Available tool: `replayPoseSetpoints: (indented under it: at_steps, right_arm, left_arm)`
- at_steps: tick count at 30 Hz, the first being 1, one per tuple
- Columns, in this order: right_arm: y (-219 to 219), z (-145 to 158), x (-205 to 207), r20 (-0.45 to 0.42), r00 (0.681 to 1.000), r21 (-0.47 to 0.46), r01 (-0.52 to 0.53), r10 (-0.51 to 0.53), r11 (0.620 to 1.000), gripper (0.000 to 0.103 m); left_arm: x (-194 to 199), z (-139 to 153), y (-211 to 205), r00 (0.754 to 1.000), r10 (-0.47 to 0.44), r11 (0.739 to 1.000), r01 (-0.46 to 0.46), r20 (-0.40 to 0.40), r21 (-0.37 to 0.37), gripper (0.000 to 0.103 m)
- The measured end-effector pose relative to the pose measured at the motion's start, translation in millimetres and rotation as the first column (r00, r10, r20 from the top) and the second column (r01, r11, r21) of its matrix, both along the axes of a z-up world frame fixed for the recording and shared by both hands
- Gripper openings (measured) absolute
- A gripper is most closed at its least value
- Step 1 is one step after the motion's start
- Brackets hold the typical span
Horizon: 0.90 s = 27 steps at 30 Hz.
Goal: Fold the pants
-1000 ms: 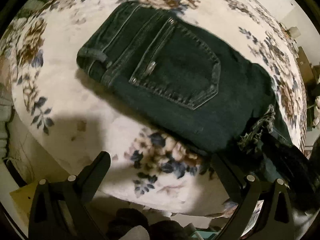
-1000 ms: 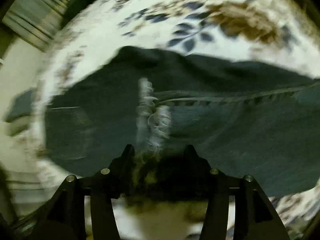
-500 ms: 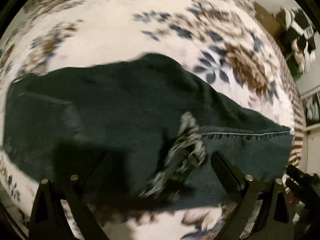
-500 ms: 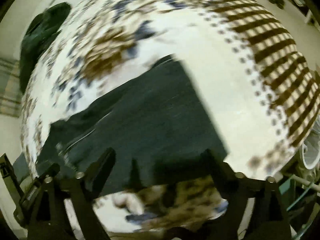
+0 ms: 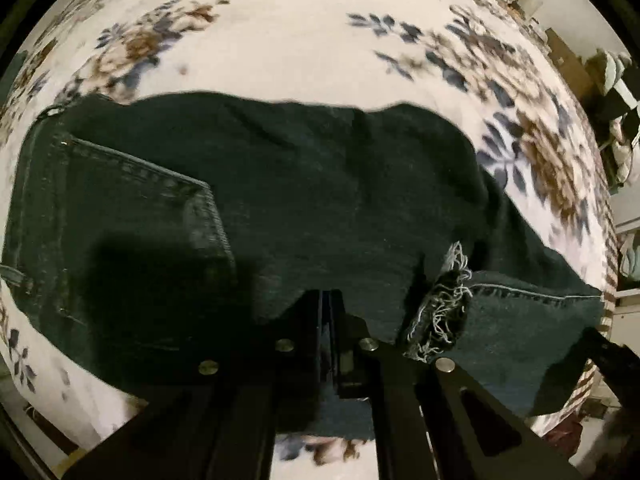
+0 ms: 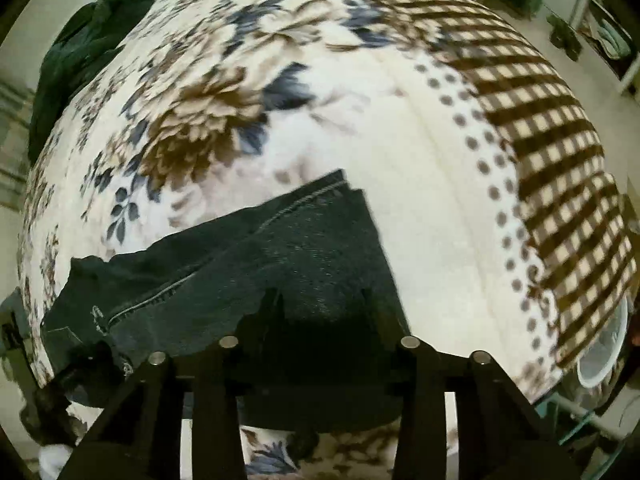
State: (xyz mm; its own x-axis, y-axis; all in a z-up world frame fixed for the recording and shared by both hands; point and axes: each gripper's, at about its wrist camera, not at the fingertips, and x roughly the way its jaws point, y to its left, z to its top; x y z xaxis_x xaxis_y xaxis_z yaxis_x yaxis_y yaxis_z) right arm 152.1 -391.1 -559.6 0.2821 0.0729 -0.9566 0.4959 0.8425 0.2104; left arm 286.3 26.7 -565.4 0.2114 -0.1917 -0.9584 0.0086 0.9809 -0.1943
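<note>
The pants (image 5: 320,208), made of dark denim, were laid across a floral blanket (image 5: 280,40) covering a bed. In the left wrist view a back pocket (image 5: 136,200) was seen at the left, and a frayed hem (image 5: 444,308) was lying on the folded fabric at the lower right.

The left tool (image 5: 330,304) was pressed together, its 2 fingers meeting over the near edge of the pants; whether cloth was pinched between them could not be told, though the tips were touching the denim.

In the right wrist view the right tool (image 6: 320,312) was held with its fingers apart, the tips set down on the near part of the pants in deep shadow. It could not be told whether fabric was caught there. A stitched seam (image 6: 296,204) was seen running toward the far corner of the cloth. A checked border (image 6: 540,120) of the blanket was visible at the right, and a dark green garment (image 6: 80,52) was lying at the far left edge of the bed.
</note>
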Motion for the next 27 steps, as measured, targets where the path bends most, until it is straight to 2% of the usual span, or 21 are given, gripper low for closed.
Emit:
replayPoseSetpoints:
  at_steps: [3, 5, 8, 9, 10, 11, 12, 13, 16, 19, 21, 23, 26, 27]
  right_arm:
    - [5.8, -15.7, 13.4, -0.028, 0.999, -0.008, -0.031, 0.031, 0.999, 0.041]
    - [10.4, -37.0, 28.0, -0.095, 0.992, -0.007, -0.083, 0.082, 0.997, 0.046]
    - [9.9, -36.5, 35.8, -0.134, 0.989, -0.006, -0.062, 0.061, 0.998, 0.047]
    - [10.5, -31.0, 35.4, -0.141, 0.989, -0.008, -0.055, 0.053, 0.998, 0.047]
    - [10.7, -22.8, 32.3, -0.134, 0.990, -0.013, -0.044, 0.042, 0.999, 0.047]
    - [12.2, -8.1, 27.0, -0.097, 0.995, -0.017, -0.026, 0.024, 1.000, 0.047]
    - [14.8, 1.5, 22.5, -0.069, 0.998, -0.017, -0.016, 0.015, 1.000, 0.047]
    - [19.1, 10.7, 18.2, -0.038, 0.999, -0.012, -0.008, 0.007, 1.000, 0.047]
    - [46.0, 21.5, 13.7, 0.020, 1.000, 0.099, -0.025, 0.023, 0.995, 0.047]
    - [94.1, 3.5, 19.4, -0.011, 0.993, 0.283, -0.110, 0.118, 0.953, 0.047]
    - [118.8, -19.6, 17.2, -0.059, 0.995, 0.452, -0.047, 0.082, 0.891, 0.047]
    - [135.6, -41.7, 13.4, -0.119, 0.993, 0.555, 0.053, 0.016, 0.830, 0.047]
    - [149.5, -63.6, 7.3, -0.158, 0.980, 0.630, 0.197, -0.124, 0.751, 0.047]
    - [152.1, -68.0, 6.2, -0.164, 0.974, 0.628, 0.227, -0.158, 0.744, 0.046]
  left_arm:
    - [-5.5, 7.9, 7.3, 1.000, 0.000, 1.000, 0.000, 0.011, -0.005, 0.003]
    - [-10.7, 8.6, 12.8, 1.000, 0.008, 0.999, -0.007, 0.010, -0.042, 0.003]
    - [-18.9, 4.6, 21.7, 0.999, 0.035, 0.995, -0.036, -0.018, -0.090, 0.007]
    - [-22.0, 4.0, 21.6, 0.999, 0.045, 0.994, -0.048, -0.027, -0.098, 0.016]
    - [-25.5, 3.8, 24.6, 0.998, 0.058, 0.992, -0.061, -0.034, -0.113, 0.033]
    - [-31.0, 3.6, 29.8, 0.997, 0.072, 0.989, -0.076, -0.038, -0.125, 0.044]
    - [-34.6, 3.2, 32.6, 0.995, 0.086, 0.988, -0.090, -0.041, -0.124, 0.068]
    - [-37.6, 2.7, 36.3, 0.994, 0.102, 0.987, -0.107, -0.045, -0.120, 0.080]
    - [-43.1, -2.9, 44.1, 0.989, 0.135, 0.985, -0.141, -0.063, -0.099, 0.080]
    - [-53.0, -11.3, 54.4, 0.985, 0.145, 0.987, -0.151, -0.088, -0.058, 0.080]
    - [-58.8, -16.7, 60.1, 0.982, 0.154, 0.986, -0.159, -0.105, -0.044, 0.080]
    - [-62.7, -19.4, 64.0, 0.980, 0.162, 0.985, -0.167, -0.114, -0.038, 0.080]
    - [-67.6, -20.2, 69.7, 0.978, 0.171, 0.984, -0.177, -0.117, -0.036, 0.080]
    - [-68.7, -20.0, 71.5, 0.978, 0.175, 0.983, -0.180, -0.117, -0.036, 0.080]
